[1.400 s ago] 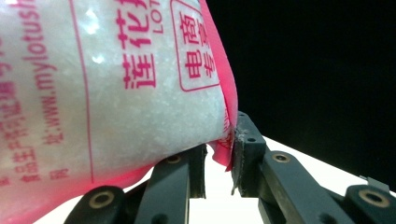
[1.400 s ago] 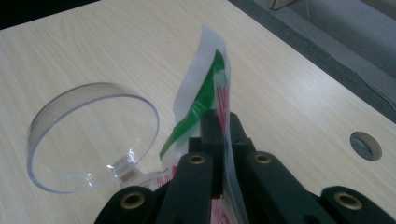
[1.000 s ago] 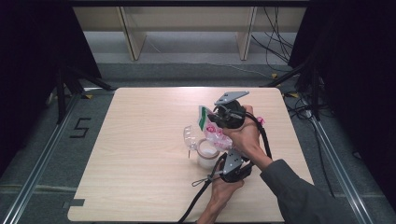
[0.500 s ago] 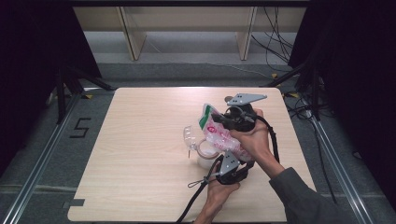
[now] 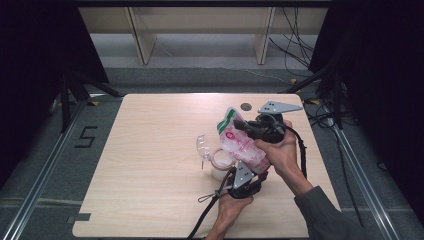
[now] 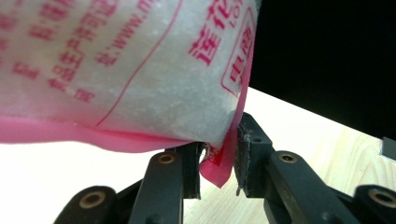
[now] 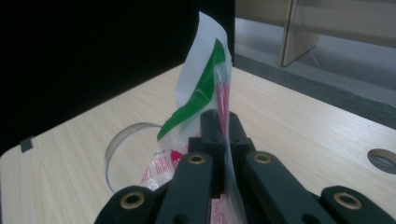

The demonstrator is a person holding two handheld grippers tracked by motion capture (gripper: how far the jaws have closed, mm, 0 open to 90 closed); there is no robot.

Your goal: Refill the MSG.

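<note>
- The bag hung tilted above the table, right of centre.
- The clear cup stood on the table just left of the bag and below its lower end.
- The right tongs held the bag near its upper end, behind the left tongs, which sat at its lower corner, nearer the person.
- A round hole lay in the table behind the bag.

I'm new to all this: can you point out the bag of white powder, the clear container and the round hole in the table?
bag (image 5: 245, 147): high view, its printed middle.
clear container (image 5: 220, 159): high view, its round rim.
round hole (image 5: 246, 106): high view, its centre.
</note>
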